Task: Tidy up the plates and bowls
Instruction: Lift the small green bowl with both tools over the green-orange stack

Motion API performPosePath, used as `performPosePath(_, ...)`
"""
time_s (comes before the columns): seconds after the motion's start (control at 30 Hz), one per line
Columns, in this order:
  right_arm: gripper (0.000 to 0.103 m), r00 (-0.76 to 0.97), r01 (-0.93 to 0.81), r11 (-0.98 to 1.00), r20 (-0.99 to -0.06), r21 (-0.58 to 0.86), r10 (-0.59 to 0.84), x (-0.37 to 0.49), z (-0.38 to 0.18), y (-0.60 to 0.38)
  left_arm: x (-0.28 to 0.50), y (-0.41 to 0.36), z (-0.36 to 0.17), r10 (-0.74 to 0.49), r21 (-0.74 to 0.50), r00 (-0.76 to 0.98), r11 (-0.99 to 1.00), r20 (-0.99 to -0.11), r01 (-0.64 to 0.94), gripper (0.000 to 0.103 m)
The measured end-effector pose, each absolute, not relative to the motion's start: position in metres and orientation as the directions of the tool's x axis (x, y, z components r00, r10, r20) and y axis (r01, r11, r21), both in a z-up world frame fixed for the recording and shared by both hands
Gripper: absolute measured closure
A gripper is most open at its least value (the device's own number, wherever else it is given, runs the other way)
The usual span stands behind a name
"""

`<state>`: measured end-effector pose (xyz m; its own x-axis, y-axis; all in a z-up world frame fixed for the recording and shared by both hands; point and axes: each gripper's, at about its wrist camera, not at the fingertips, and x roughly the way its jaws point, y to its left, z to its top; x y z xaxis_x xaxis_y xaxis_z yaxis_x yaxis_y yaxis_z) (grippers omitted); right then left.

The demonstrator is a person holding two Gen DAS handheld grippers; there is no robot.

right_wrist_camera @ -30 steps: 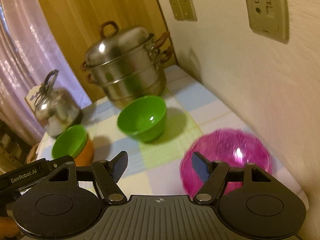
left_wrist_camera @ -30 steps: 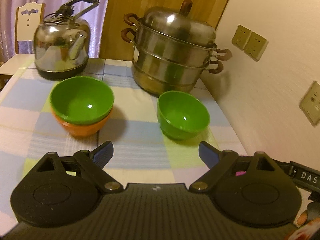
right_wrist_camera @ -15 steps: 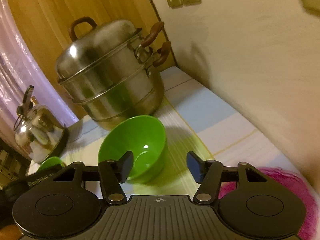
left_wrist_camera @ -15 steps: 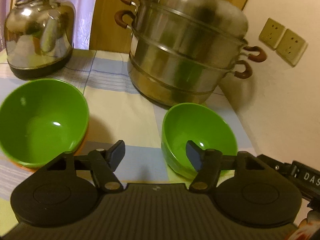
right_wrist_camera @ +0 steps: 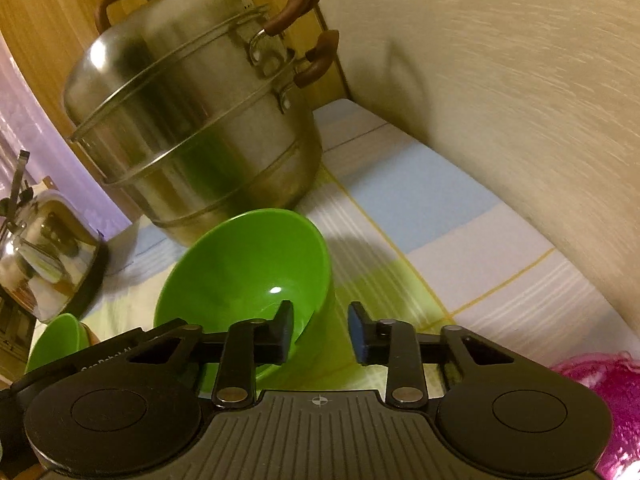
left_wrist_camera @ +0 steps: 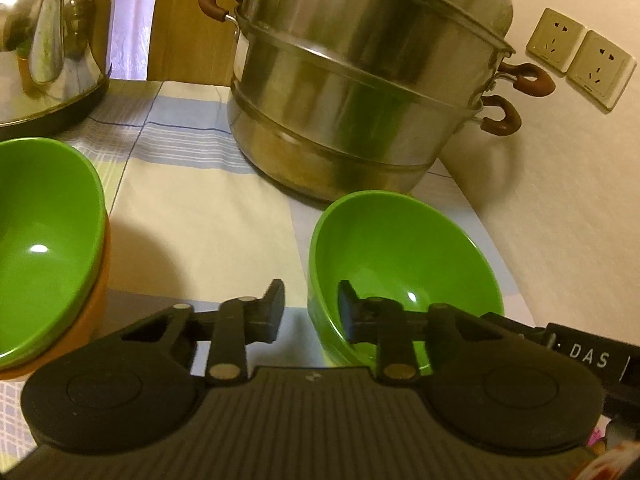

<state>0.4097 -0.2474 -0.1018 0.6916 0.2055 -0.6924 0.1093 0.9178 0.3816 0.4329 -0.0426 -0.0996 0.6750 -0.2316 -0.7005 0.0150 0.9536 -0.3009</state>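
A lone green bowl [left_wrist_camera: 404,252] stands on the checked tablecloth in front of the steamer pot; it also shows in the right wrist view [right_wrist_camera: 248,264]. My left gripper [left_wrist_camera: 310,308] is open and straddles its left rim, one finger inside, one outside. My right gripper [right_wrist_camera: 320,330] is open and straddles its right rim the same way. A second green bowl [left_wrist_camera: 40,236] sits nested in an orange bowl [left_wrist_camera: 86,312] at the left, and shows small in the right wrist view [right_wrist_camera: 56,340]. A pink bowl [right_wrist_camera: 600,400] lies at the lower right.
A tall steel steamer pot [left_wrist_camera: 360,80] stands just behind the lone bowl. A steel kettle [left_wrist_camera: 52,40] stands at the back left. The wall [left_wrist_camera: 580,180] with sockets [left_wrist_camera: 580,60] runs along the table's right edge.
Both grippers have moved forward to the lone green bowl and narrowed, and each now has a finger inside its rim. The bowl has not moved.
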Motion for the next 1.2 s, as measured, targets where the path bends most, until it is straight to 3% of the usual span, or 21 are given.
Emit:
performPosePath(0.27, 0.088, 0.685, 0.094, 0.929, -0.700, 0.357, 0.200, 0.419, -0.107, -0.244, 0.436, -0.047, -0.101, -0.244, -0.305, 0.681, 0.952, -0.691, 0.032, 0.091)
performPosePath(0.73, 0.090, 0.679, 0.076, 0.939, -0.707, 0.335, 0.197, 0.415, -0.091, -0.244, 0.419, -0.047, -0.088, -0.249, -0.305, 0.675, 0.952, -0.695, 0.036, 0.090)
performPosePath(1.2, 0.090, 0.736, -0.037, 0.932, -0.622, 0.360, 0.269, 0.388, -0.020, -0.204, 0.385, 0.004, -0.016, -0.182, -0.282, 0.734, 0.959, -0.654, -0.013, 0.090)
